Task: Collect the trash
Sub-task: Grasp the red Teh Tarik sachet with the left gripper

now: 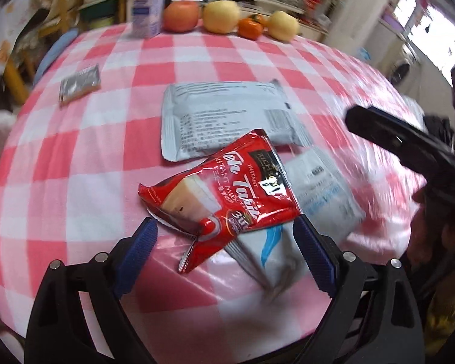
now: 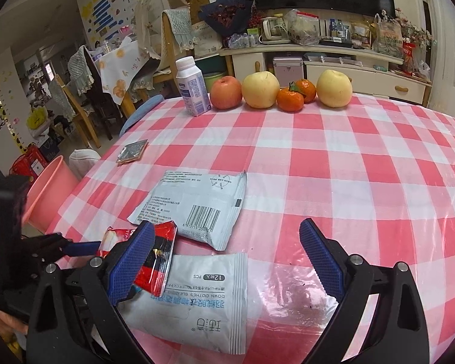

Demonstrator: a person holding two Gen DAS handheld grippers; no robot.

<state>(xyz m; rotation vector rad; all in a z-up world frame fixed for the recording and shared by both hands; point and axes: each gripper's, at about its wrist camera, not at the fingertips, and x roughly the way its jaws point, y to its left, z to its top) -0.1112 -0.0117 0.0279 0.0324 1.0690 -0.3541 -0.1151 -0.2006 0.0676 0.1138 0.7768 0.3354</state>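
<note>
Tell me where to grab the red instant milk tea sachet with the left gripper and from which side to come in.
Grip the red sachet across its near torn end, where the foil kinks up off the tablecloth. Come from above and the near side: the left gripper already hangs open there. The far end lies flat over the white wipes packet, so closing there would likely catch both.

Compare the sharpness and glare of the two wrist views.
Left wrist view: motion-smeared, worst at the right gripper and the fruit row; red sachet still readable. Right wrist view: crisp, window glare on the glossy checked tablecloth. Both bow the table with fisheye.
</note>
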